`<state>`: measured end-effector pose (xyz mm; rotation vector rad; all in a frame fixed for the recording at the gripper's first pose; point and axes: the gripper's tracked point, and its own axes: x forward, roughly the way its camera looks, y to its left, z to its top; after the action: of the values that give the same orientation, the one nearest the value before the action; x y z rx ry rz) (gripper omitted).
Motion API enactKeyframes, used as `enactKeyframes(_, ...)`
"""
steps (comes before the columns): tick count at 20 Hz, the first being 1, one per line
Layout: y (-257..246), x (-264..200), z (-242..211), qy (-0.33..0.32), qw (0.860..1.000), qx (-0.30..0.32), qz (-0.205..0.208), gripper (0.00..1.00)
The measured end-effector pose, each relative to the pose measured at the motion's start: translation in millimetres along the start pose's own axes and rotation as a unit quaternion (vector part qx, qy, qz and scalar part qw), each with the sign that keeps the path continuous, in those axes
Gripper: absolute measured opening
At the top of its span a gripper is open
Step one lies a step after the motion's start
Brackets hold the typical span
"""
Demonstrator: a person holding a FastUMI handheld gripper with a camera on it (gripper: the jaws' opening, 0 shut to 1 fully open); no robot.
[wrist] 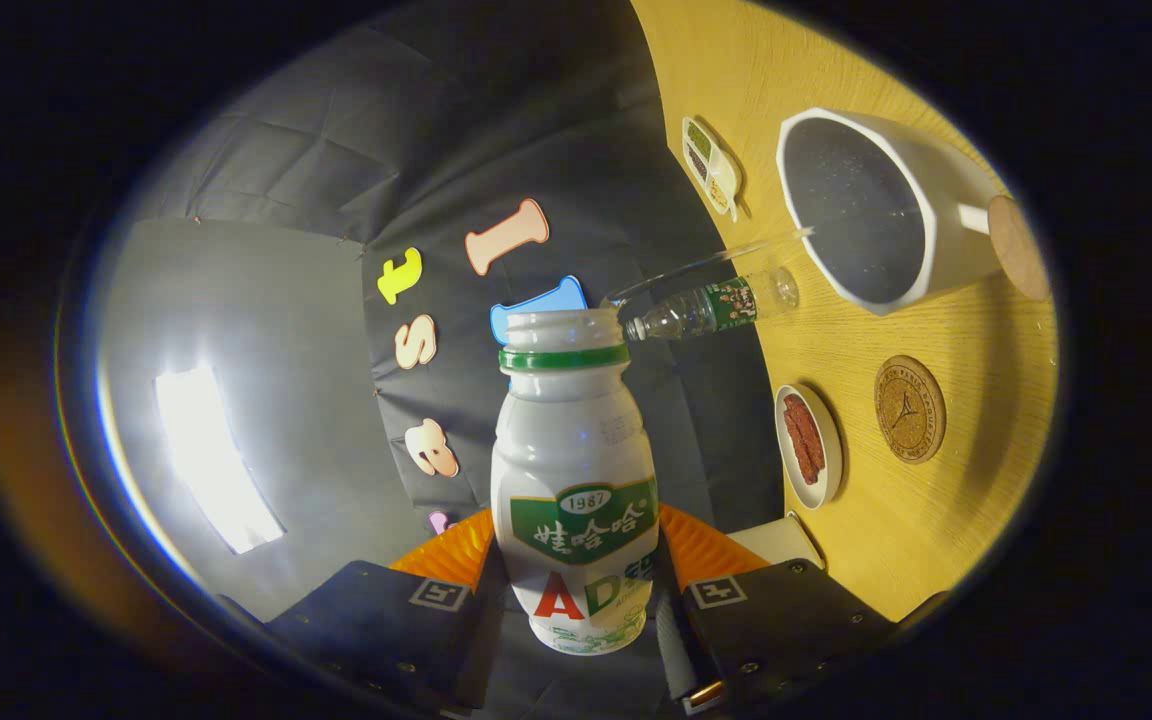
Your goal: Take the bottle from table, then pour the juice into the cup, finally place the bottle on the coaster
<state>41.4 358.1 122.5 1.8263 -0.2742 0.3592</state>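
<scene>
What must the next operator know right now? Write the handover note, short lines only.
Gripper: shut on the white plastic juice bottle with green collar, cap off, held between the fingers and tipped sideways.
White angular cup: on the yellow wooden table, beyond the bottle's mouth.
Round cork coaster: on the table, bare.
Done: bottle taken.
Left: no stream visible, so check the pour; then set bottle on coaster.

1. A bright panel light (216, 460) glares white on the booth wall beside the tool (576, 590), its centre blown out.
2. The bench (936, 500) glows warm yellow and stays sharp.
3. Fisheye bending curves straight lines near the rim, which darkens and blurs.
</scene>
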Motion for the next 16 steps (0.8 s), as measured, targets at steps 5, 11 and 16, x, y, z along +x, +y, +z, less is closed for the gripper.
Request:
enactKeyframes(5, 0.6, -3.3, 1.7, -0.004, 1.0, 0.008, 0.003, 0.65)
enactKeyframes(11, 1.2, -1.8, 1.3, -0.008, 1.0, 0.015, 0.005, 0.65)
enactKeyframes(16, 1.8, -1.7, 2.5, -0.012, 1.0, 0.022, 0.005, 0.65)
